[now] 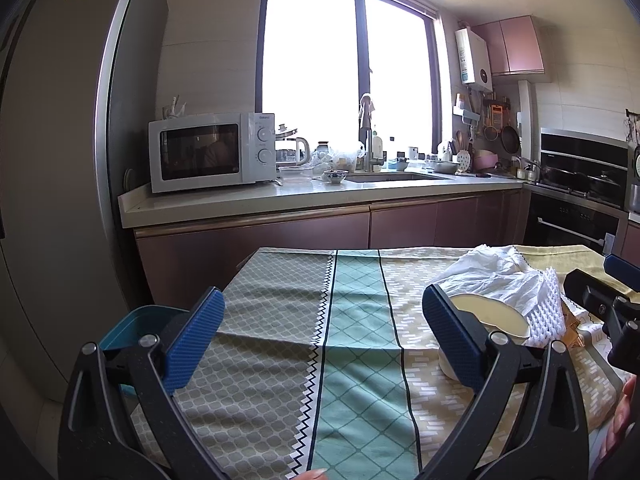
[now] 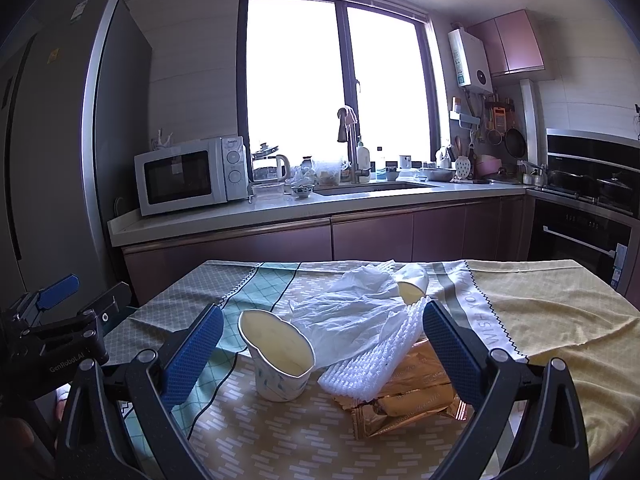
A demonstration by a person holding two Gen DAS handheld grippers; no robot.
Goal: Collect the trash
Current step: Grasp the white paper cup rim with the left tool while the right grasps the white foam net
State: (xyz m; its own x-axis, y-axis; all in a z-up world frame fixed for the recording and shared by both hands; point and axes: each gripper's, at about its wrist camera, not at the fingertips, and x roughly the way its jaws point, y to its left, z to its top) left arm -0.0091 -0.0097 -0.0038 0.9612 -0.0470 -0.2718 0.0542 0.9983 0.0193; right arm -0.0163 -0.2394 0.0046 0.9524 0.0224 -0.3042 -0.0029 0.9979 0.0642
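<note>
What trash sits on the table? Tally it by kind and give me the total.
Paper cups: 2, one upright, one tipped behind the bag
Clear plastic bag: 1
White foam net: 1
Gold foil wrapper: 1
Total: 5

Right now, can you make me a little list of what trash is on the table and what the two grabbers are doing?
table: covered with a patterned tablecloth
cup: squashed paper cup, standing upright
bag: crumpled clear plastic bag, behind the cup
foam: white foam net, lying on the gold wrapper
wrapper: gold snack wrapper, nearest the right grabber
second cup: another paper cup, lying on its side at the back
left gripper: open, holding nothing
right gripper: open, holding nothing
bin: blue container beside the table
</note>
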